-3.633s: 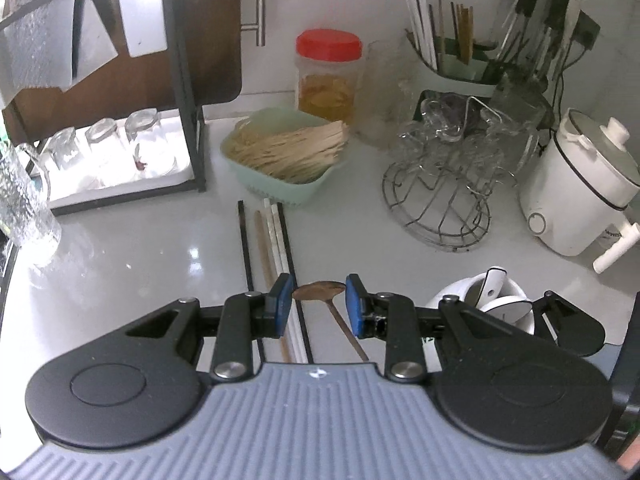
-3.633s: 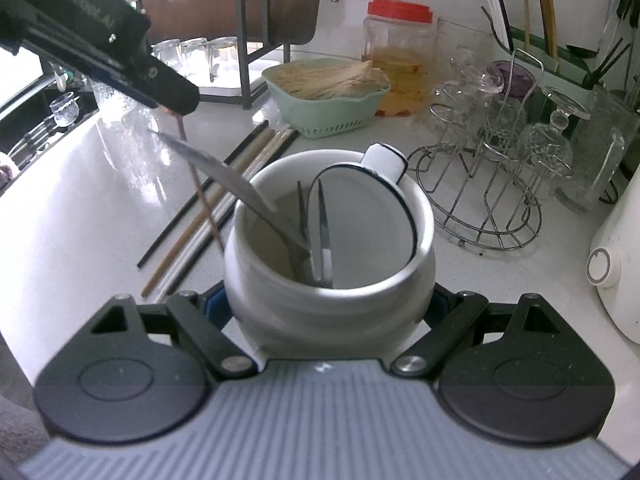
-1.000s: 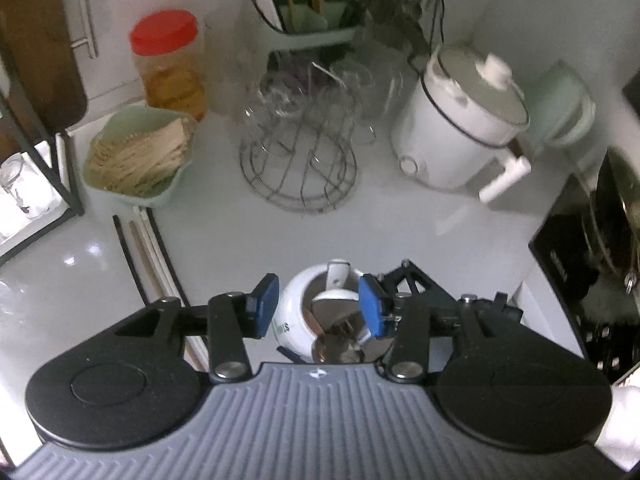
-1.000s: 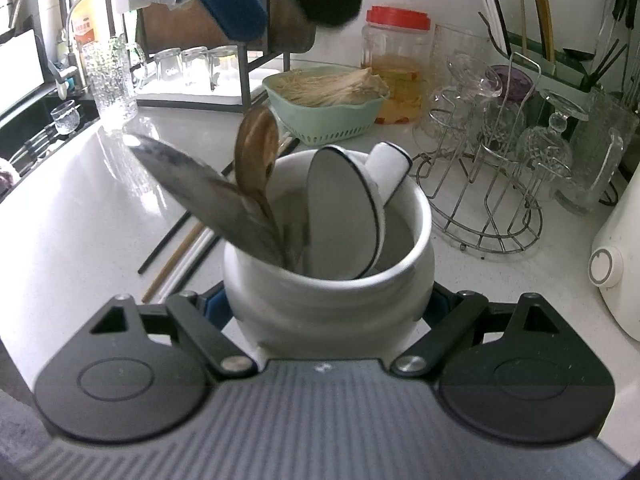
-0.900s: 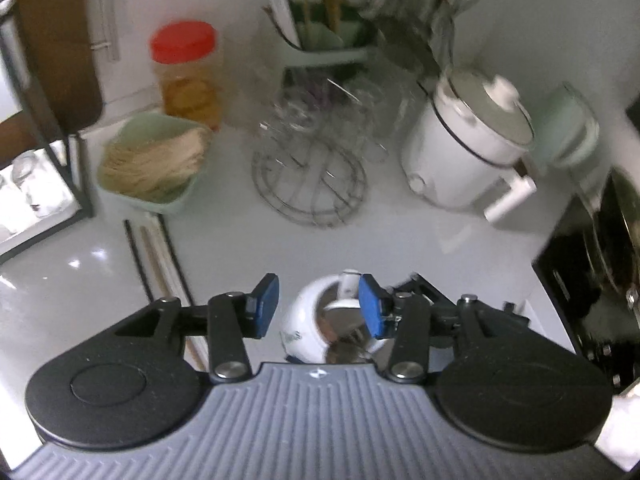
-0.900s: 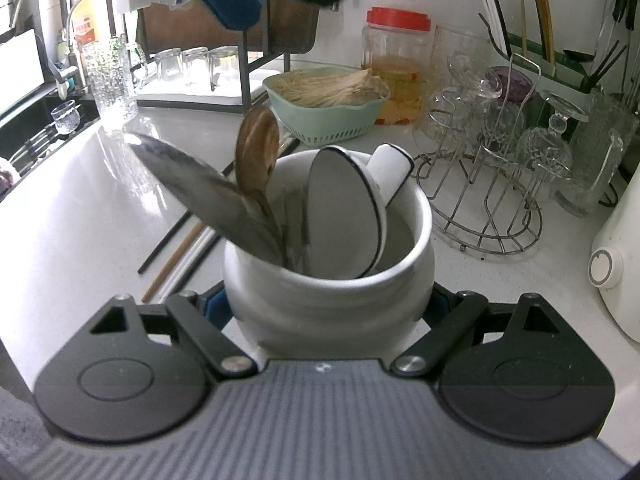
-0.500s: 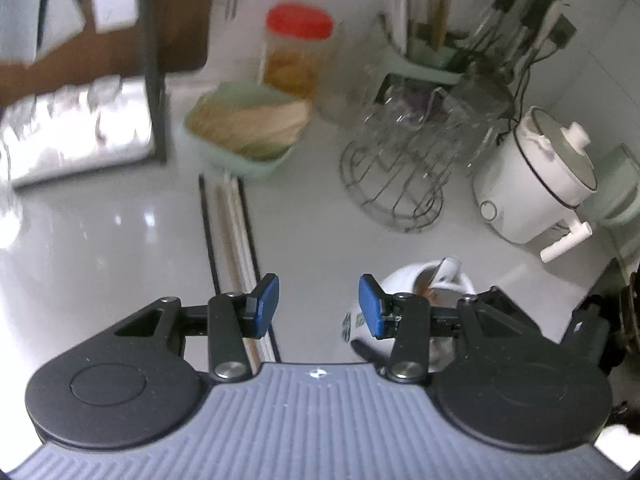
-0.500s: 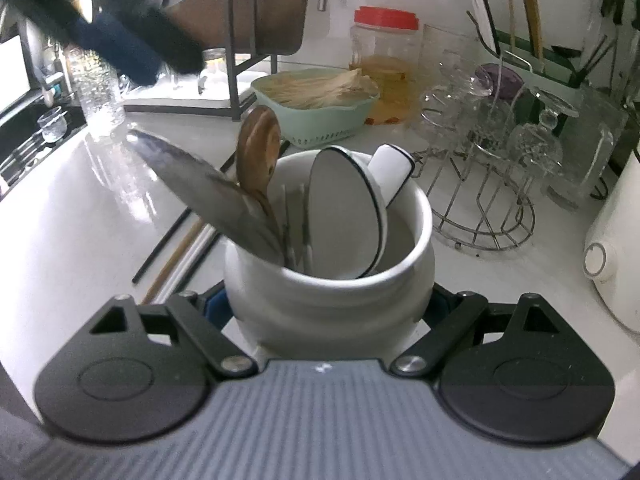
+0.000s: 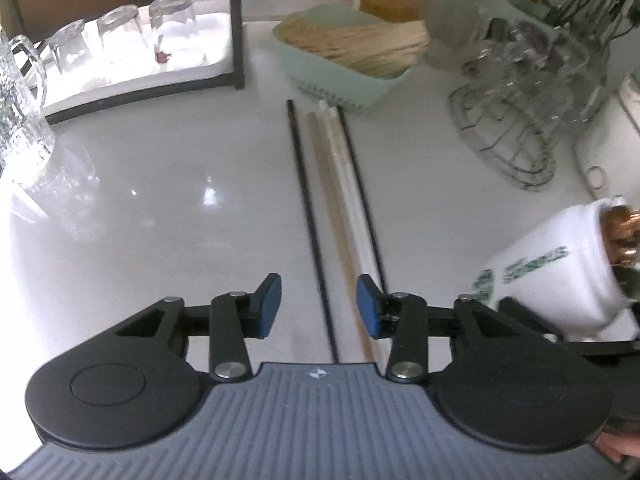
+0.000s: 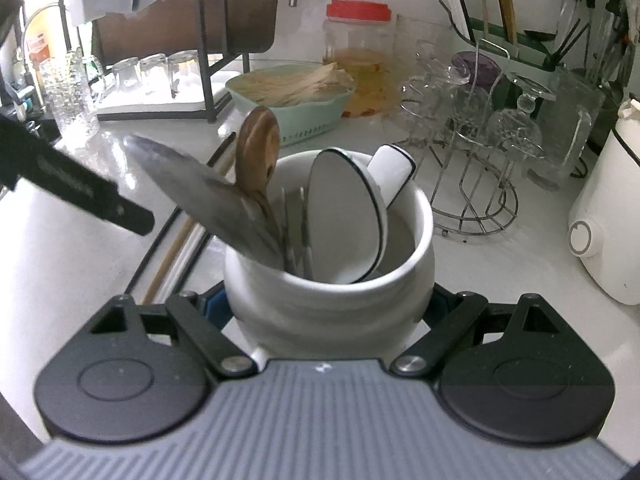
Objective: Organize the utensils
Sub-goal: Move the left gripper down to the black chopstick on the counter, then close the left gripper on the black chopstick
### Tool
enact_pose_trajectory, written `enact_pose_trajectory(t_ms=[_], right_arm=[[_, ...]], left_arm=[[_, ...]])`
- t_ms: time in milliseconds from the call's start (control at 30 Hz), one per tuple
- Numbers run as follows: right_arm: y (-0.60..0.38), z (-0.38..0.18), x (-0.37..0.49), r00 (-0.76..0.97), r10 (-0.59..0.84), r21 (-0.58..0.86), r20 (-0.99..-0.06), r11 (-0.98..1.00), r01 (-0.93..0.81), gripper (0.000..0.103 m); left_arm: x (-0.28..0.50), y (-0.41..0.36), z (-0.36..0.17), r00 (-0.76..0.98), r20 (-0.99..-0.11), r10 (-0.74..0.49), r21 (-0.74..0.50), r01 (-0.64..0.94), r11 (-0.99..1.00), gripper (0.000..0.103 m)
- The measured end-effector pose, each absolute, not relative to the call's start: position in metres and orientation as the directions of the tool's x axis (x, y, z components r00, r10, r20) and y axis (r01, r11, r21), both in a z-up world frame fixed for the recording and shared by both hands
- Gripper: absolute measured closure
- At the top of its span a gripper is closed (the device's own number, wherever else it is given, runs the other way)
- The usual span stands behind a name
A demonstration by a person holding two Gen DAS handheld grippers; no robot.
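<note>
Right now my right gripper (image 10: pixel 328 304) holds the white pot (image 10: pixel 332 280): its jaws press on both sides of the pot's belly, low against the counter (image 10: pixel 60 248). Standing in the pot, just ahead of those jaws, are a metal spatula (image 10: pixel 208 196) leaning out to the left, a wooden spoon (image 10: pixel 258 148) beside it, some thin metal pieces I cannot identify, and a white ladle (image 10: pixel 348 220) whose handle rests on the far rim.

My left gripper (image 9: pixel 319 306) points down at the counter with nothing between its blue pads (image 9: pixel 268 306); the jaws stand partly apart and have just been closing a little. The chopsticks (image 9: pixel 340 208) lie flat on the counter in a loose bundle, two black ones on the outside and pale ones between, running from under the jaws straight ahead toward a green basket (image 9: pixel 352 76). The leftmost black stick passes through the gap; the others pass under or close to the right pad. To the right of these jaws the pot appears tilted in the fisheye view.
</note>
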State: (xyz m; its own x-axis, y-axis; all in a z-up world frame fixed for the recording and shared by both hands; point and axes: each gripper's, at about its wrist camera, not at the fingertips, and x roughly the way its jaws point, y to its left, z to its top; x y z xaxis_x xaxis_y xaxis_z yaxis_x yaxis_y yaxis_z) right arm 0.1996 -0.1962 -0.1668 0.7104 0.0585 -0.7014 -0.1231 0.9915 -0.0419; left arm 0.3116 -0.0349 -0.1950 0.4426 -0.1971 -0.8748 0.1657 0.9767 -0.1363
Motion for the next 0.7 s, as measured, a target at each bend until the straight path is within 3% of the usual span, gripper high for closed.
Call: enact_pose_trajectory(t_ms=[167, 367, 467, 700], right_arm=[[-0.194, -0.166, 0.202, 0.703, 0.039, -0.040, -0.710, 0.995, -0.096, 0.011], [-0.193, -0.166, 0.202, 0.703, 0.029, -0.039, -0.711, 0.996, -0.081, 0.011], [-0.194, -0.167, 0.201, 0.706, 0.031, -0.039, -0.708, 0.996, -0.082, 0.011], [-0.195, -0.167, 0.201, 0.705, 0.032, -0.039, -0.708, 0.996, -0.084, 0.011]], left_arm=[[0.319, -0.038, -0.215, 0.458, -0.872, -0.175, -0.101, 0.181, 0.978, 0.079], [0.319, -0.047, -0.217, 0.486, -0.858, -0.165, -0.068, 0.210, 0.975, 0.085], [0.318, -0.051, -0.217, 0.481, -0.863, -0.153, -0.056, 0.212, 0.976, 0.097], [0.307, -0.042, -0.214, 0.469, -0.872, -0.138, -0.051, 0.194, 0.980, 0.098]])
